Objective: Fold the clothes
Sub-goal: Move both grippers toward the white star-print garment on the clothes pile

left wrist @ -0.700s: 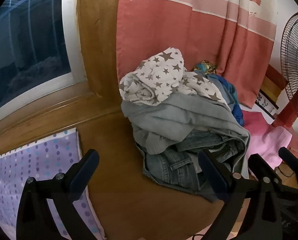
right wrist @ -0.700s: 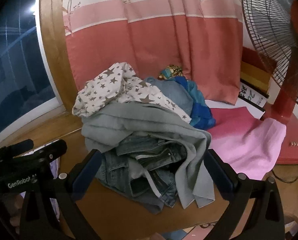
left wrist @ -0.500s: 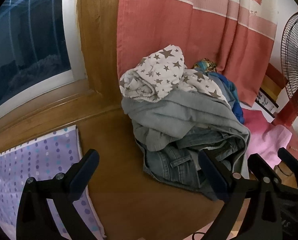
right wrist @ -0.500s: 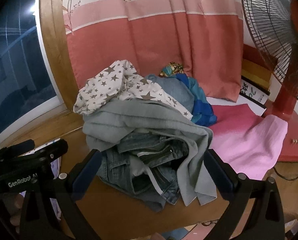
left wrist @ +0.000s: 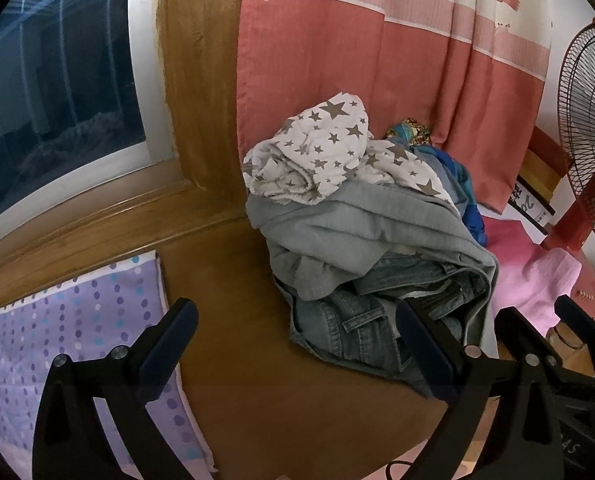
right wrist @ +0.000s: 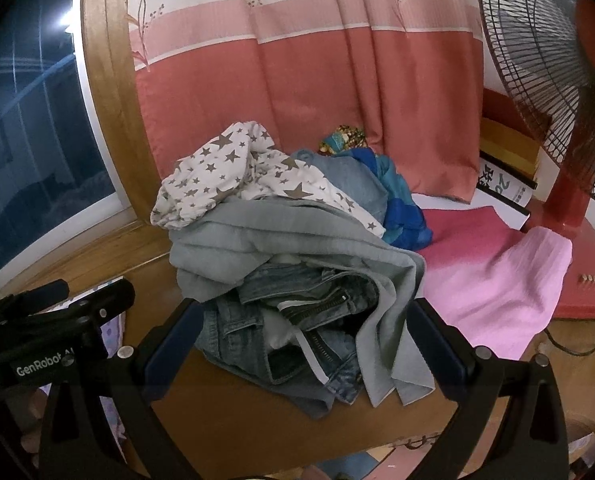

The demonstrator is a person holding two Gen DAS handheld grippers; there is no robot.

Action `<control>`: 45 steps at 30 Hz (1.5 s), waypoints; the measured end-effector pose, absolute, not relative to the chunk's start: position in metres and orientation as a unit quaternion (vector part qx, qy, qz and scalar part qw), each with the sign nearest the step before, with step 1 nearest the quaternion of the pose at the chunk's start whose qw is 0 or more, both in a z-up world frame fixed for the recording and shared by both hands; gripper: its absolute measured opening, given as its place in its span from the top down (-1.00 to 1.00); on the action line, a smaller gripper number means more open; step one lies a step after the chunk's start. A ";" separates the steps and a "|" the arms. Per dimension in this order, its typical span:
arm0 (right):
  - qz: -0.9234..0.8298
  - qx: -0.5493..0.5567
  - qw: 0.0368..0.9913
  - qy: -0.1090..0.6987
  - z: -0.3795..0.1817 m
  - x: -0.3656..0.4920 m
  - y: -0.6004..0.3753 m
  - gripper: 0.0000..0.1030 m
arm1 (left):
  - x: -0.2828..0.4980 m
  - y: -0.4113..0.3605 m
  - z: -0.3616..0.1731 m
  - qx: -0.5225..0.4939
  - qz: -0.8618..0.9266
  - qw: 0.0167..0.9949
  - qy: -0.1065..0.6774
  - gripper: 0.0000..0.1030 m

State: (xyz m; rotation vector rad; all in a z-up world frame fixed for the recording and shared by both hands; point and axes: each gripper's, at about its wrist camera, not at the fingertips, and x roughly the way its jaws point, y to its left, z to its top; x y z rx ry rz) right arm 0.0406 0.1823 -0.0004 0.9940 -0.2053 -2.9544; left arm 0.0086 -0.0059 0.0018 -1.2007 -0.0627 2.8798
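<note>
Laundry pile (right wrist: 289, 248) sits heaped on the wooden tabletop (left wrist: 237, 380) against the curtain (right wrist: 317, 100). My left tongs (left wrist: 293, 344) and right tongs (right wrist: 303, 340) hang wide and empty before it. Jeans (right wrist: 297, 332) look heavy and limp; I judge the waistband the best hold. Star-print cloth (left wrist: 317, 160) on top looks light.

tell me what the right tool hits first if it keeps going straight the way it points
Most likely the jeans at the front of the pile: they lie between the right tool's open fingers, though depth is hard to judge.
</note>
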 end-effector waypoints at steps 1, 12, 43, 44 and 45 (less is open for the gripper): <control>-0.946 0.319 0.009 -0.066 0.000 0.041 0.181 -1.00 | 0.009 -0.007 0.002 -0.385 0.923 0.010 -0.020 -0.96; -0.946 0.318 0.002 -0.064 -0.001 0.046 0.165 -1.00 | 0.013 -0.021 -0.001 -0.382 0.924 0.018 -0.020 -0.96; -0.946 0.315 0.059 -0.047 0.003 0.001 0.161 -1.00 | -0.011 -0.025 -0.005 -0.383 0.923 -0.024 -0.029 -0.96; -0.946 0.315 0.062 -0.045 0.004 -0.003 0.162 -1.00 | -0.013 -0.023 -0.005 -0.383 0.923 -0.028 -0.028 -0.96; -0.946 0.314 0.066 -0.042 0.004 -0.007 0.164 -1.00 | -0.016 -0.021 -0.005 -0.383 0.923 -0.032 -0.027 -0.96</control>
